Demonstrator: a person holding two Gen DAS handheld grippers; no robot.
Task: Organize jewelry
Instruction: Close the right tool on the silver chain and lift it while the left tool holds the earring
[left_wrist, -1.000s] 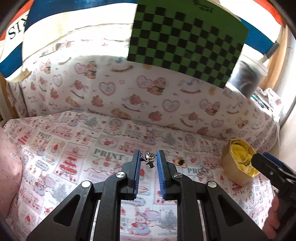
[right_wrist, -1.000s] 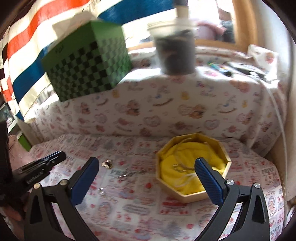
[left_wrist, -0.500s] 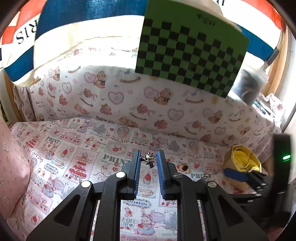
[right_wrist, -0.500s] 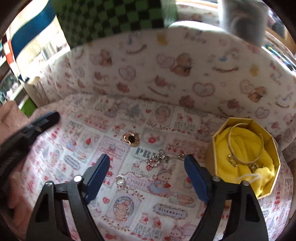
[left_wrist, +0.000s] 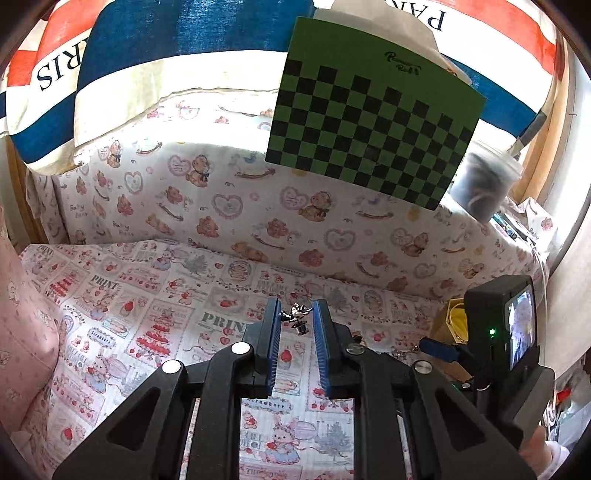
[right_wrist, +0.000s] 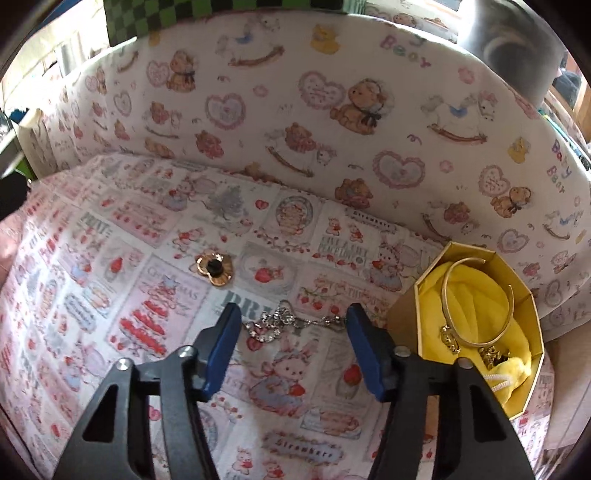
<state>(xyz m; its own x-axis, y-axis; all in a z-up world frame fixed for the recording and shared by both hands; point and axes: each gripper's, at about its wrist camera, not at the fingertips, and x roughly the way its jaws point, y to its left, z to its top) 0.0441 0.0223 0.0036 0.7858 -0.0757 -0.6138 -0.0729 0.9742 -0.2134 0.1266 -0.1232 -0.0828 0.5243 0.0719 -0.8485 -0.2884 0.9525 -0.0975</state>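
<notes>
While the left tongs (left_wrist: 295, 317) pinch a small silver earring (left_wrist: 295, 316) above the printed cloth (right_wrist: 129, 295), the right tongs (right_wrist: 293, 325) are closing around a rhinestone chain (right_wrist: 280, 323) lying just left of the yellow-lined box (right_wrist: 480, 325), pads not yet touching it.

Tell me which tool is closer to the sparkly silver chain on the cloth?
Right. The right tool is closing around the sparkly silver chain, which lies between its tips. The left tool is off to the side, pinching a small silver charm.
</notes>
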